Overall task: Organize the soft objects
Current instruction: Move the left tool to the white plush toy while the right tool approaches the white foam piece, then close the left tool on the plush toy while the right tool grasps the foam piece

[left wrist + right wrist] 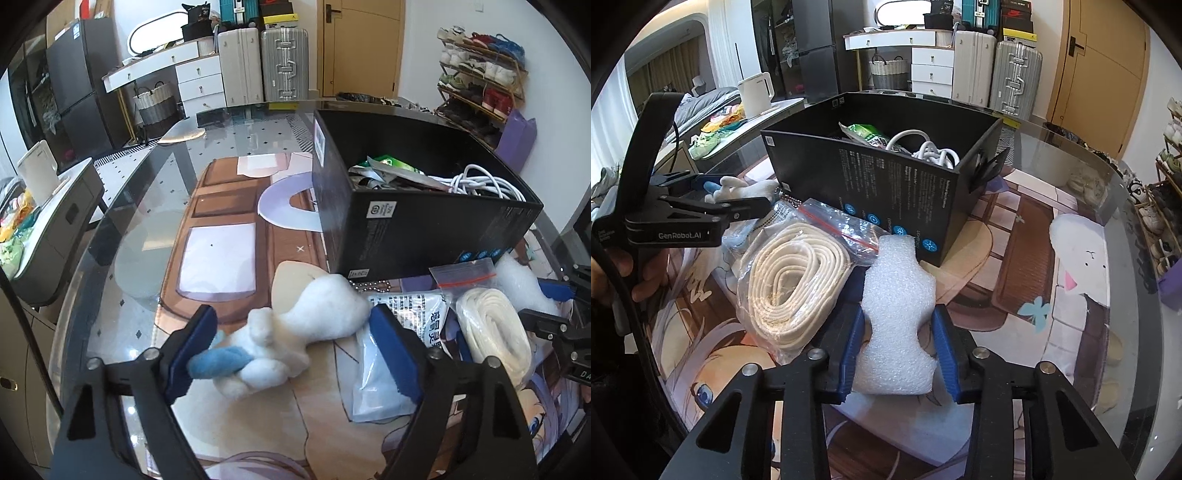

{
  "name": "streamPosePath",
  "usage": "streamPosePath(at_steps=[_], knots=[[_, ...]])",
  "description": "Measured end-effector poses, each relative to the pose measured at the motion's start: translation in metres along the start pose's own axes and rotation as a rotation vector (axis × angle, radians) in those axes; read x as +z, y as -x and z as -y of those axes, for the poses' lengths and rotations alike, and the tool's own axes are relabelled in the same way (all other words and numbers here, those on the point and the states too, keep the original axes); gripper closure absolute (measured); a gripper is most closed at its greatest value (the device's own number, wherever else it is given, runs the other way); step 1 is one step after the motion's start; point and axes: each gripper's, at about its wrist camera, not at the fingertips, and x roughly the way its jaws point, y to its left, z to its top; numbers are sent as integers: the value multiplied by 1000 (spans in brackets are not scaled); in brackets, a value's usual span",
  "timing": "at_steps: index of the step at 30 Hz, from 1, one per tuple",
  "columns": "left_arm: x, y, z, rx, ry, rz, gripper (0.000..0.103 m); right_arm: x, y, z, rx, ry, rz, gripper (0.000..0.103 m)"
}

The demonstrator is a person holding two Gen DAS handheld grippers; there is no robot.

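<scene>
The right gripper straddled the white foam piece, pads touching its narrowed waist; a bagged cream strap coil lay just beside it, the black box beyond.

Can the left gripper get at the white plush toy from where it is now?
Probably yes. The left gripper is open, and the white plush toy already lies on the mat between its fingers, with nothing on top of it. The medicine packet sits close beside the right finger and might get caught too.
</scene>
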Motion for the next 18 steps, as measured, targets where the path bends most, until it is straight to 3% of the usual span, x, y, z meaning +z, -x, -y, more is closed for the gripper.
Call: streamPosePath(at_steps=[1, 14, 18], knots=[[0, 0, -1, -8, 2, 2, 30, 0, 2, 0, 2, 0, 4, 65], [1, 5, -2, -27, 1, 17, 48, 3, 11, 2, 9, 11, 27, 66], [1, 7, -5, -32, 5, 22, 59, 5, 21, 5, 19, -1, 58, 66]])
